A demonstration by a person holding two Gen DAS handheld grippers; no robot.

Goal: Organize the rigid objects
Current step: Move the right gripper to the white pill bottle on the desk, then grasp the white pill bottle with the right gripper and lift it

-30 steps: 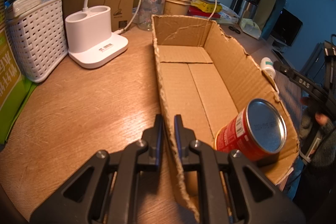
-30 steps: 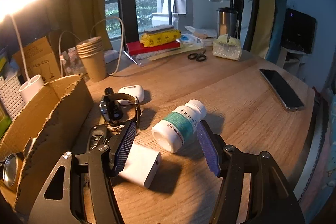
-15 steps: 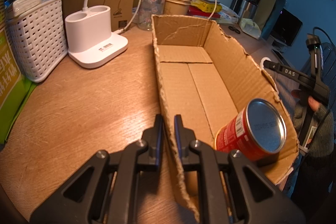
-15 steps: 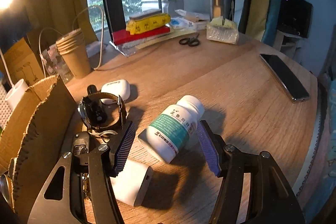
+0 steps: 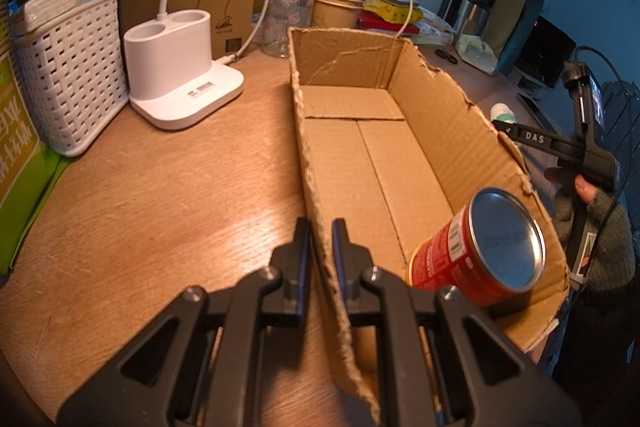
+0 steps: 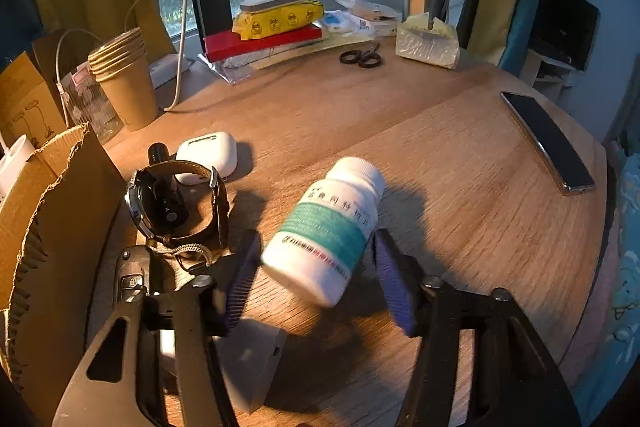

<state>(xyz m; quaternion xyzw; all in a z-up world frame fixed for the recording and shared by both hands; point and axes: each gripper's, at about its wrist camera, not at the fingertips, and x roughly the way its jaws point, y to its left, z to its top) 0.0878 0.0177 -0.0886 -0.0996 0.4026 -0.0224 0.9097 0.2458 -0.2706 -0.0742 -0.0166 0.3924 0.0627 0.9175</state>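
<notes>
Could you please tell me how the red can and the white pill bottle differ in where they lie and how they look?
The red can lies tilted inside the cardboard box; the pill bottle lies on the table outside it. The can is red with a bare metal end; the bottle is white with a green label band. No gripper surrounds the can; the bottle lies between the right gripper's fingers. Both are cylinders on their sides.

Cardboard box (image 5: pixel 384 163) sat open-topped on the counter, walls ragged, long axis running away from the near edge. Red can (image 5: pixel 476 263) lay tilted in its near right corner, silver end up. White pill bottle (image 6: pixel 326 227), teal label, lay on its side just right of the box, cap toward the far edge. Watch (image 6: pixel 176 207), earbud case (image 6: pixel 210 161), car key (image 6: pixel 130 279) and white block (image 6: pixel 252 367) clustered along the box's outer wall.
</notes>
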